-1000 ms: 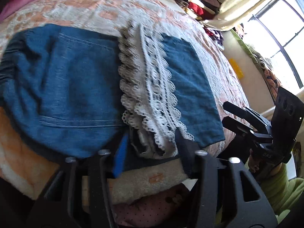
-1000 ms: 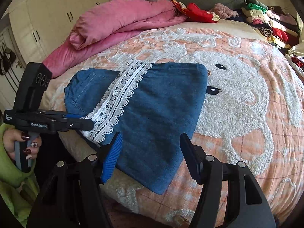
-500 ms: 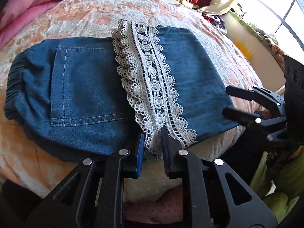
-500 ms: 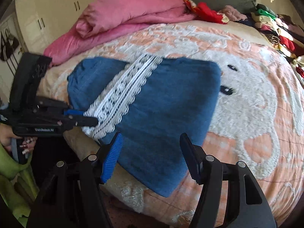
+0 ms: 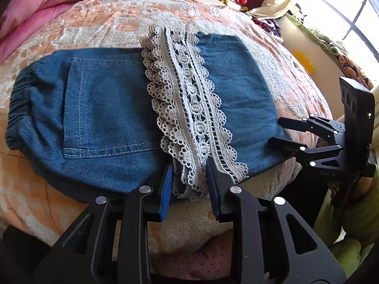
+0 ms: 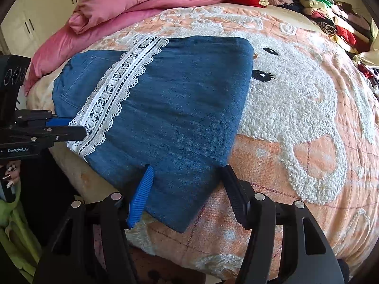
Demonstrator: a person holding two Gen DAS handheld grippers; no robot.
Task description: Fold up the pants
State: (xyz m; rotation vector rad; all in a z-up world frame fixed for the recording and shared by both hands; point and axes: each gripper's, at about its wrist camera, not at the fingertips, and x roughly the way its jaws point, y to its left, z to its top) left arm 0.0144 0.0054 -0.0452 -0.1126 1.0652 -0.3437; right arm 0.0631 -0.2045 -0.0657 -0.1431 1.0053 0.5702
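Observation:
Blue denim pants [image 5: 101, 108] with a white lace hem band [image 5: 189, 108] lie folded on the bed; they also show in the right wrist view [image 6: 175, 108]. My left gripper [image 5: 189, 177] is at the near edge, its jaws a little apart on either side of the lace hem's end. It shows from the side in the right wrist view [image 6: 71, 127]. My right gripper [image 6: 187, 182] is open, its jaws straddling the near denim corner. It shows at right in the left wrist view [image 5: 277, 132].
The bed has a peach blanket [image 6: 308, 118] with a white fleecy animal figure. A pink duvet [image 6: 132, 2] lies at the back left. Stacked clothes [image 6: 331, 16] line the far right. A window [image 5: 343, 11] is on the right.
My left gripper shut on the lace hem half a second ago and has since opened partway. My right gripper moved forward over the denim corner.

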